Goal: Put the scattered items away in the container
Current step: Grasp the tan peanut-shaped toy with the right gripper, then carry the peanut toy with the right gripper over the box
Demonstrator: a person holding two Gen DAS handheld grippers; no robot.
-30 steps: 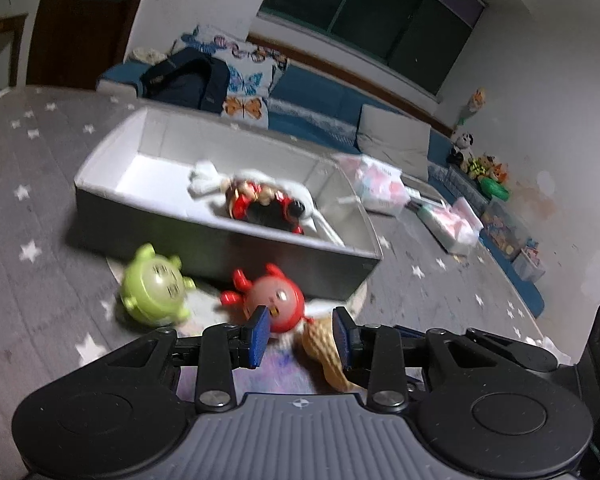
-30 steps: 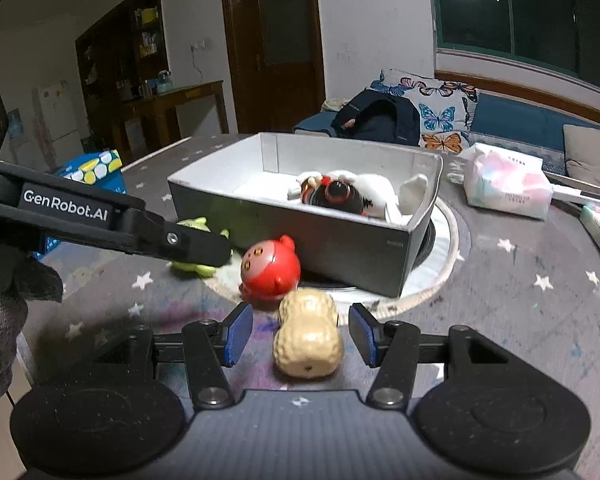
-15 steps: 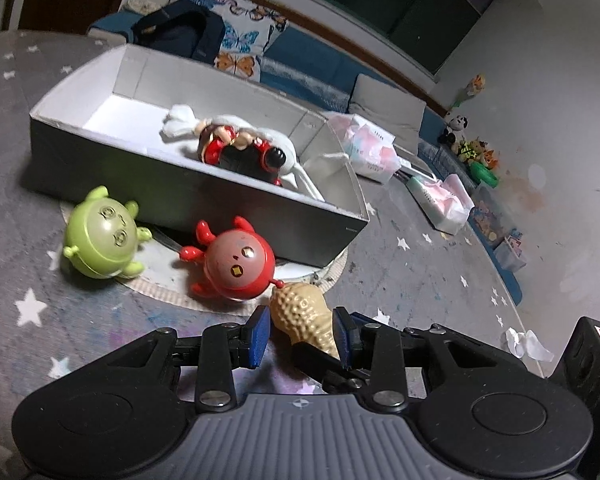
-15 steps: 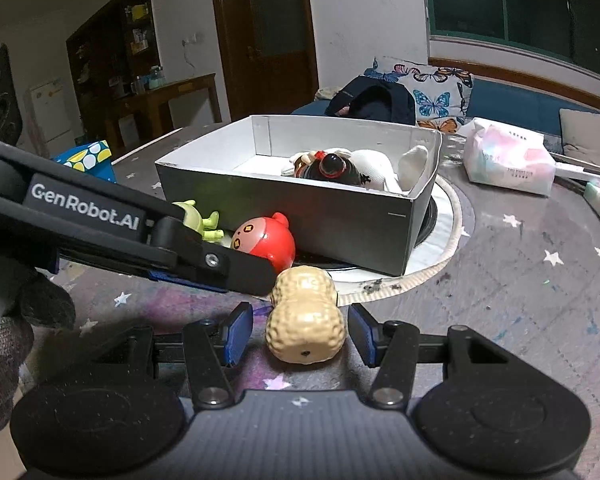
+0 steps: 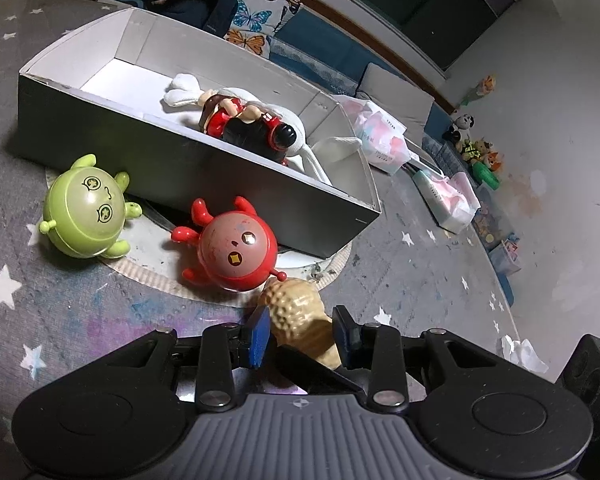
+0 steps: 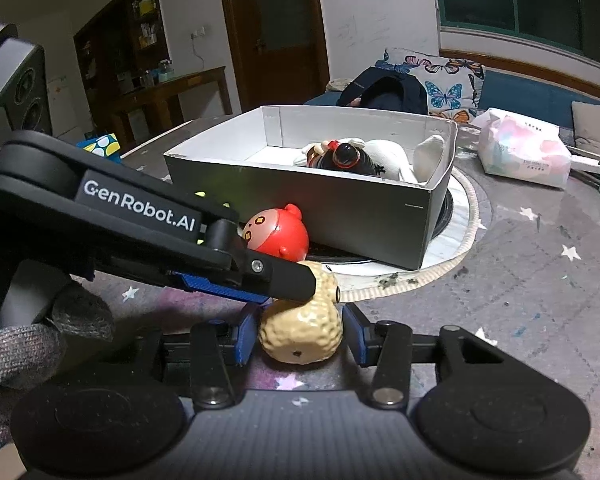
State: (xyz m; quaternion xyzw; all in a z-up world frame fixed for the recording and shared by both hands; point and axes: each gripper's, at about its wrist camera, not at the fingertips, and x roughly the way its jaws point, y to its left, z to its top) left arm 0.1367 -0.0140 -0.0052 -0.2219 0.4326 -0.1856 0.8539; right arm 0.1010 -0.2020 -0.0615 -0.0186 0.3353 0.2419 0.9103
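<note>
A tan peanut toy (image 5: 300, 320) lies on the table, also in the right wrist view (image 6: 304, 328). My left gripper (image 5: 302, 330) is open with a finger on each side of it. My right gripper (image 6: 300, 332) is open and straddles the same peanut from the other end. A red round toy (image 5: 232, 252) and a green round toy (image 5: 86, 208) lie in front of the grey box (image 5: 188, 172). The box holds a white plush (image 5: 240, 96) and a red-black doll (image 5: 244, 124).
Tissue packs (image 5: 380, 136) lie on the table beyond the box, one also in the right wrist view (image 6: 524, 152). A crumpled paper (image 5: 520, 356) lies at right. A sofa with butterfly cushions (image 6: 448, 88) is behind.
My left gripper has swung right, from facing the red toy to around the peanut. My right gripper has closed in along the peanut. The left tool now crosses the right wrist view.
</note>
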